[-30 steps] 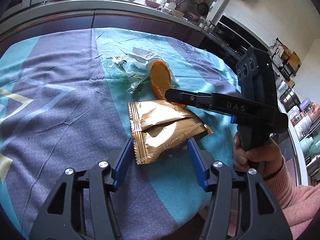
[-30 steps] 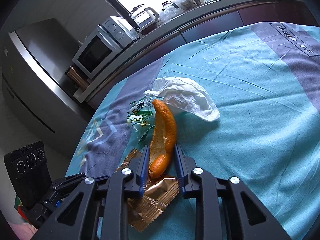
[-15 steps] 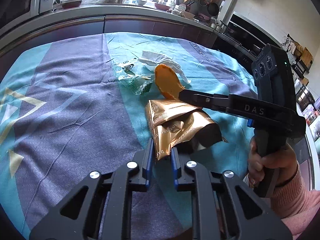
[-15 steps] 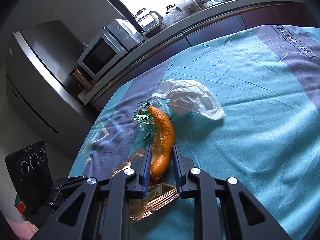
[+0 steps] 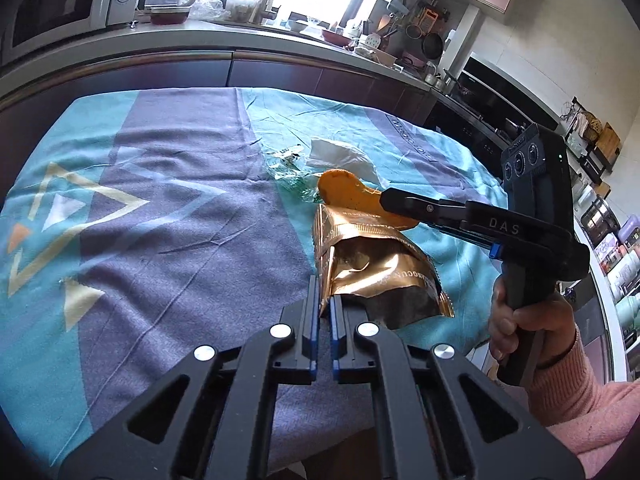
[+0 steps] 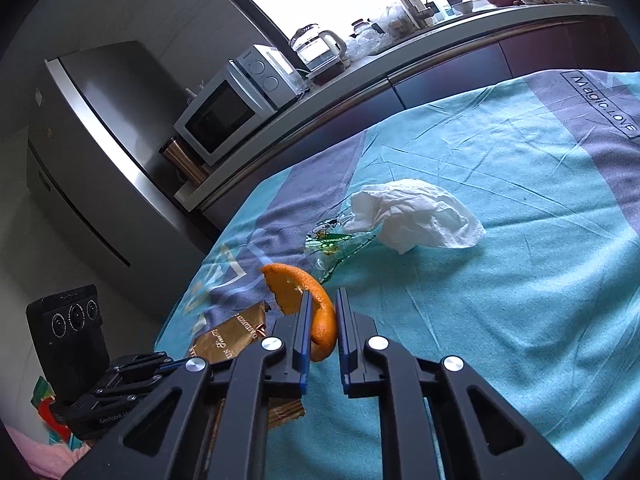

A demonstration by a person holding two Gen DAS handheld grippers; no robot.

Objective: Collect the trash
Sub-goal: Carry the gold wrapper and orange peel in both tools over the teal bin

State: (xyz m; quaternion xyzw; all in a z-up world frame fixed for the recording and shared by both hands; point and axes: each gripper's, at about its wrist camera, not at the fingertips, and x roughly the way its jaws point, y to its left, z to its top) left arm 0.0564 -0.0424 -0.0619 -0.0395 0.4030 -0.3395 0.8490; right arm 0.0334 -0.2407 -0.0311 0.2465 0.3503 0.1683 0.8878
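Note:
My left gripper [image 5: 325,289] is shut on the near edge of a crumpled gold snack wrapper [image 5: 372,264], which hangs lifted off the cloth. My right gripper [image 6: 322,309] has an orange peel [image 6: 294,286] between its blue pads, and its jaws are closing on it. The peel is raised and tips left, over the gold wrapper [image 6: 230,334]. In the left wrist view the right gripper [image 5: 386,199] comes in from the right, with the peel [image 5: 346,196] at its tip. A white tissue [image 6: 416,220] and a clear green-printed wrapper [image 6: 330,240] lie further back on the table.
A teal and purple tablecloth [image 5: 160,216] covers the table. A hand in a pink sleeve [image 5: 528,332] holds the right gripper's handle. Beyond the table runs a dark counter with a microwave [image 6: 236,108] and a kettle [image 6: 320,50], and a steel fridge [image 6: 104,128] stands left.
The left gripper's jaws closed on the gold wrapper and raised it, crumpling it. The right gripper tightened on the orange peel and lifted it, and the peel swung over to the left.

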